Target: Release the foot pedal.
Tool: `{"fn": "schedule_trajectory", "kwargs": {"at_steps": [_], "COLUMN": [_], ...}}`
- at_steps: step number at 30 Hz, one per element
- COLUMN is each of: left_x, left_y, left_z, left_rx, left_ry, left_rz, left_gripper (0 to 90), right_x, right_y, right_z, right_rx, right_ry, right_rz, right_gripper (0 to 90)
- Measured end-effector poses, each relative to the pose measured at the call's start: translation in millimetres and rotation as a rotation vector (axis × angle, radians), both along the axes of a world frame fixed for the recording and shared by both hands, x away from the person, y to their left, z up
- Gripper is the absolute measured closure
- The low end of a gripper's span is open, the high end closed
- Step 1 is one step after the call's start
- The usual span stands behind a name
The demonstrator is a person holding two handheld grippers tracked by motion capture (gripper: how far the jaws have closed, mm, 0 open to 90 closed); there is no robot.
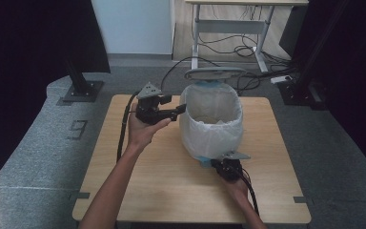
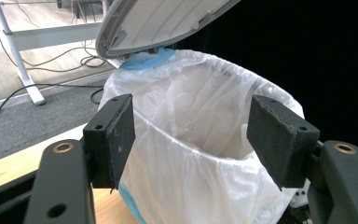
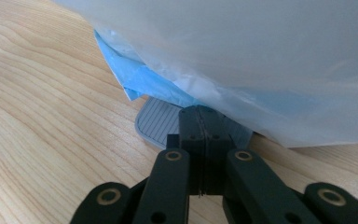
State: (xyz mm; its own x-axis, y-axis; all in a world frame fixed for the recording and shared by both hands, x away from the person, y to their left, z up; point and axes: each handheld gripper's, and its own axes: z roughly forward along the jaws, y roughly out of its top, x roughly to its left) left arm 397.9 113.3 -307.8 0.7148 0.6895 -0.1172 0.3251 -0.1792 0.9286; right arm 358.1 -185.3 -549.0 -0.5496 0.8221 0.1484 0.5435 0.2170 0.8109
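I have the bin (image 1: 211, 121) on the wooden table (image 1: 162, 176), its lid (image 1: 214, 72) tipped up at the far side and a white bag (image 2: 191, 140) folded over its rim. My left gripper (image 1: 181, 110) sits just beside the bin's rim, jaws wide apart with nothing clamped; the bag's edge lies beyond them. My right gripper (image 3: 204, 122) is down at the bin's base, jaws pressed together, tips on the grey pedal (image 3: 156, 123), gripping nothing
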Motion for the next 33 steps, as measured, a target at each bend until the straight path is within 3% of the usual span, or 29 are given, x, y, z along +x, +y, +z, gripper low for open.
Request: {"fn": "schedule_trajectory", "kwargs": {"at_steps": [6, 10, 11, 16, 21, 26, 33], "left_x": [-6.9, -11.9, -14.5, -19.9, -27.1, -33.4, -46.4], "left_y": [9.3, 17.4, 20.4, 27.0, 35.6, 44.0, 55.9], "left_z": [-5.8, -9.5, -11.5, -16.4, -23.7, -30.9, -42.6], "left_rx": [0.003, -0.005, -0.003, 0.005, 0.005, 0.026, 0.029], "left_ry": [-0.001, -0.004, -0.007, -0.014, -0.017, -0.021, -0.017], "left_rz": [0.004, 0.006, 0.006, 0.006, 0.012, 0.021, 0.02], "left_gripper": [32.6, 33.0, 33.0, 33.1, 33.0, 33.0, 32.8], "right_x": [-1.8, -3.6, -4.1, -5.8, -7.1, -12.5, -20.1], "right_y": [2.3, 2.5, 1.3, -1.2, -3.2, -8.2, -19.8], "right_z": [1.7, 4.4, 6.2, 11.1, 12.5, 19.3, 27.2], "right_rx": [0.002, -0.008, 0.007, 0.036, 0.033, 0.033, 0.043], "right_ry": [-0.01, -0.04, -0.049, -0.064, -0.059, -0.096, -0.106], "right_rz": [-0.001, -0.025, -0.041, -0.058, -0.062, -0.067, -0.074], "right_gripper": [79.8, 69.1, 61.2, 50.7, 47.7, 47.1, 44.6]}}
